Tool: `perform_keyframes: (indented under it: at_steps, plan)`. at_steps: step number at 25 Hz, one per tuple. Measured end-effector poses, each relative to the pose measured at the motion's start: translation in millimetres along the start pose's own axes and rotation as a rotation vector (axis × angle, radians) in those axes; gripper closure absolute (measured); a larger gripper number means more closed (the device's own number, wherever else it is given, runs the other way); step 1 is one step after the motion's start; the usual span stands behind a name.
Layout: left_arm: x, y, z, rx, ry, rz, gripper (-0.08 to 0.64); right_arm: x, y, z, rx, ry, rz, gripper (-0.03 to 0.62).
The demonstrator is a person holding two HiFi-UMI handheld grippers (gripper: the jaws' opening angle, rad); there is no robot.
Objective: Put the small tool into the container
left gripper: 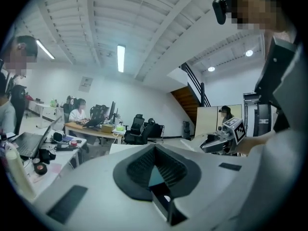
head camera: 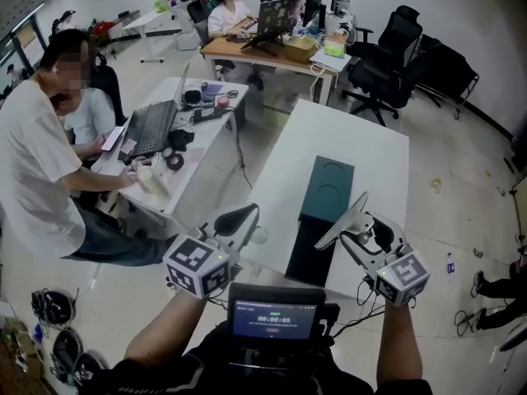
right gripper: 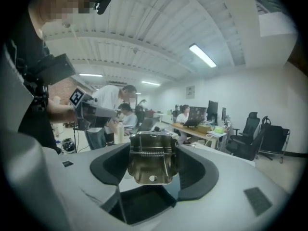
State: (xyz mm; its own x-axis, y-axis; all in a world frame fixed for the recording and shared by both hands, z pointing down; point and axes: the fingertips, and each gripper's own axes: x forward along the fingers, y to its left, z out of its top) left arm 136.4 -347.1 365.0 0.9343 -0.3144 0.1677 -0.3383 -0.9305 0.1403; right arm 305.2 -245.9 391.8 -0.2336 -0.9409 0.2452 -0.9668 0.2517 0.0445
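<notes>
The small tool is a brass-coloured metal spring clip [right gripper: 152, 163]. My right gripper [right gripper: 153, 171] is shut on it, its dark pads against the clip's two sides. The head view shows that gripper [head camera: 346, 223] raised just right of the container [head camera: 328, 189]. This is a tall dark green box with a round recess in its top, standing on the white table [head camera: 375, 151]. My left gripper [head camera: 240, 219] hangs at the table's left edge, apart from the box. Its pads [left gripper: 139, 170] meet with nothing between them. From the head view the clip is hidden.
Left of the table, a desk [head camera: 156, 151] carries a laptop and small items, with two people [head camera: 37, 167] at it. More people work at a far desk [head camera: 263, 48]. Black office chairs [head camera: 395, 56] stand at the back right. A small screen [head camera: 276, 313] sits at my chest.
</notes>
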Motion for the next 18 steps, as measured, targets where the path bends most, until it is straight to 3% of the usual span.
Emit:
perform_keyframes:
  at_steps: [4,9,13,18]
  plan:
    - [8,-10,-20,-0.004,0.014,0.007,0.526,14,-5,-52,0.052,0.066,0.078,0.281]
    - [29,-11,-51,-0.002,0.070,0.055,0.525,31,-1,-97,-0.024,0.148,0.214,0.281]
    - [39,-11,-84,-0.053,0.110,0.084,0.525,42,14,-128,-0.079,0.207,0.345,0.281]
    - [41,-9,-117,-0.088,0.165,0.112,0.525,59,30,-164,-0.085,0.256,0.483,0.281]
